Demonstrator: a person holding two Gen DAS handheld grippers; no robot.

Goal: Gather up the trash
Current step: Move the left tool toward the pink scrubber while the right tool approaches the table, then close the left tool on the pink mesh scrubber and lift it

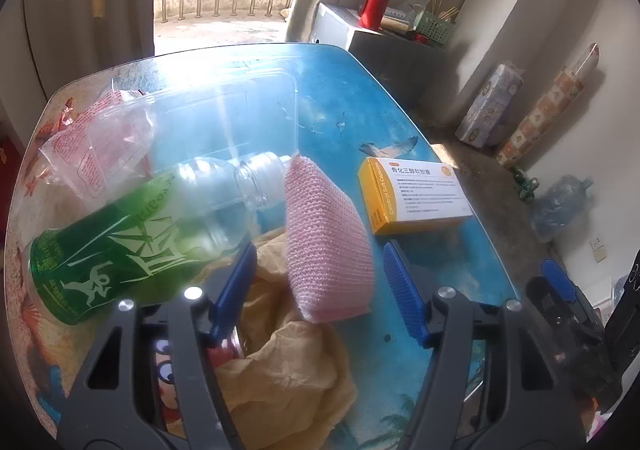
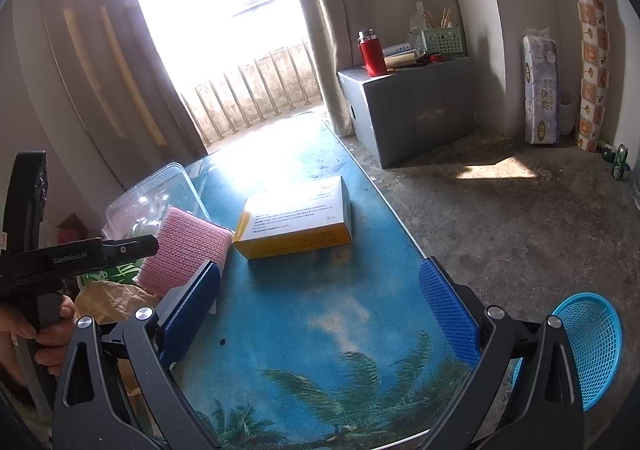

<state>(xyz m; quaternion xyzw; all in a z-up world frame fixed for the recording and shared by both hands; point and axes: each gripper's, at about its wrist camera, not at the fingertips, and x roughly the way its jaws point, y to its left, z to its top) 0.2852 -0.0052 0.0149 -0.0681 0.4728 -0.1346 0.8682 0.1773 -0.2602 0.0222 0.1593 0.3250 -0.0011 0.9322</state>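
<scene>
My left gripper (image 1: 320, 286) is open above a crumpled tan paper (image 1: 280, 362) and a pink scrub sponge (image 1: 328, 242) that stands between its fingers without being clamped. A green-labelled empty plastic bottle (image 1: 132, 238) lies to its left, beside a crinkled clear wrapper (image 1: 96, 153) and a clear plastic box (image 1: 224, 117). A yellow and white medicine box (image 1: 412, 197) lies on the blue table to the right. My right gripper (image 2: 320, 310) is open and empty over the table, short of the medicine box (image 2: 296, 221) and right of the sponge (image 2: 180, 246).
A blue mesh basket (image 2: 588, 346) sits on the floor below the table's right edge. The left gripper's body (image 2: 60, 262) is at the left of the right wrist view. A grey cabinet (image 2: 412, 105) with a red flask stands by the wall.
</scene>
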